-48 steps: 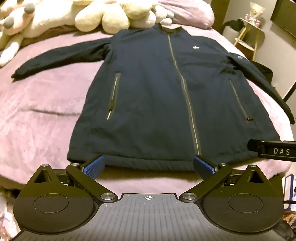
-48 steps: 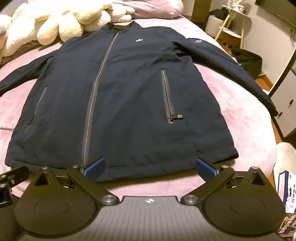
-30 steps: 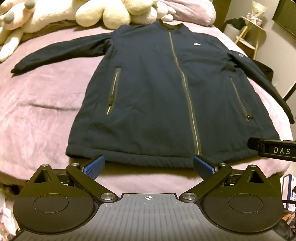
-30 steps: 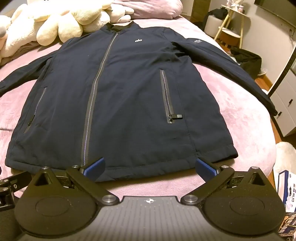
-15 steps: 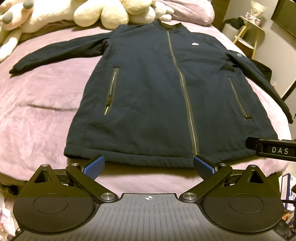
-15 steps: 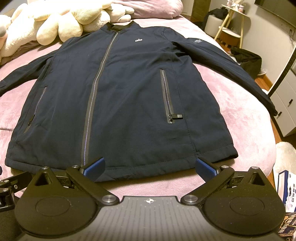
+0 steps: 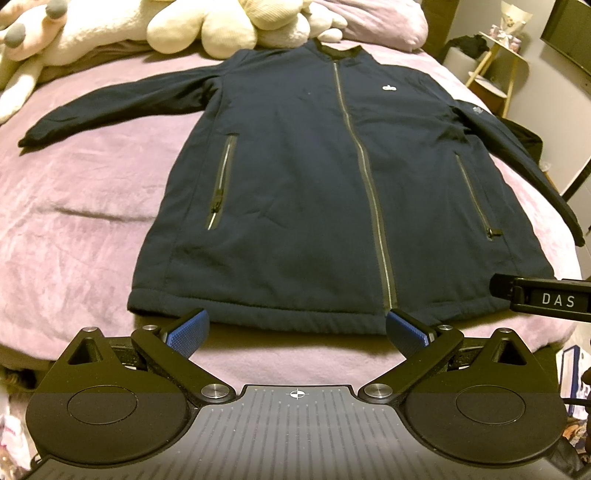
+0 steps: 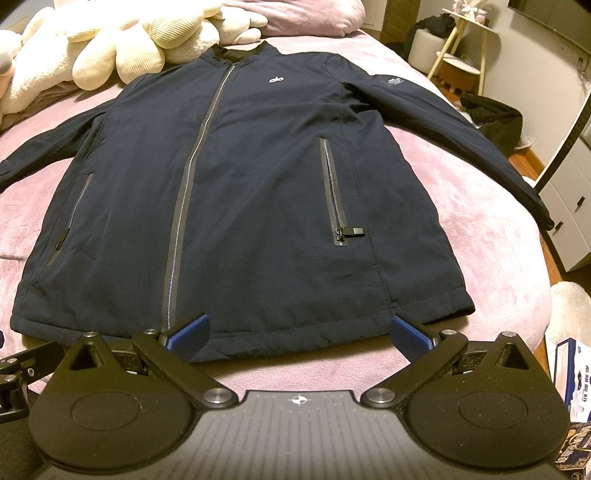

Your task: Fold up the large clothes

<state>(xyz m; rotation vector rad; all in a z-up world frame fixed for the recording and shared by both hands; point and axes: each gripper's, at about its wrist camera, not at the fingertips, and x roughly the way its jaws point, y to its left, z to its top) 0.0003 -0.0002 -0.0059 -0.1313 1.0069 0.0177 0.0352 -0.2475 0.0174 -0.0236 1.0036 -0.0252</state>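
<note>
A dark navy zip-up jacket (image 7: 332, 192) lies spread flat, front up, on a bed (image 7: 81, 221) covered with a pink plush blanket. Its collar points to 12 o'clock, toward a heap of cream plush toys (image 7: 207, 22) and a pink pillow (image 7: 384, 18) at the head of the bed; its hem runs along the near edge at 6 o'clock. The front zipper (image 7: 364, 177) is closed from collar to hem. A small white logo (image 7: 389, 88) sits on the chest, and a zipped pocket shows on each side of the body. Both sleeves are stretched outward: one reaches to 9 o'clock in the left wrist view, its cuff resting on the blanket, and the other runs toward 3 o'clock and slopes over the bed's edge.

The left tongs (image 7: 297, 328) hover just short of the hem, released, blue pads spread wide and holding nothing; the hem's left corner lies just past the left pad and the zipper's bottom end just beside the right pad. The right tongs (image 8: 299, 330) are likewise released and empty, poised at the hem over the jacket's right half, with the hem's right corner just beyond the right pad (image 8: 410, 332). In the left wrist view a black part of the right tool marked "DAS" (image 7: 546, 299) juts in at 3 o'clock.

At 1 o'clock off the bed stand a small wooden side table (image 8: 461, 62) and a dark garment heap (image 8: 495, 114) on the floor.
</note>
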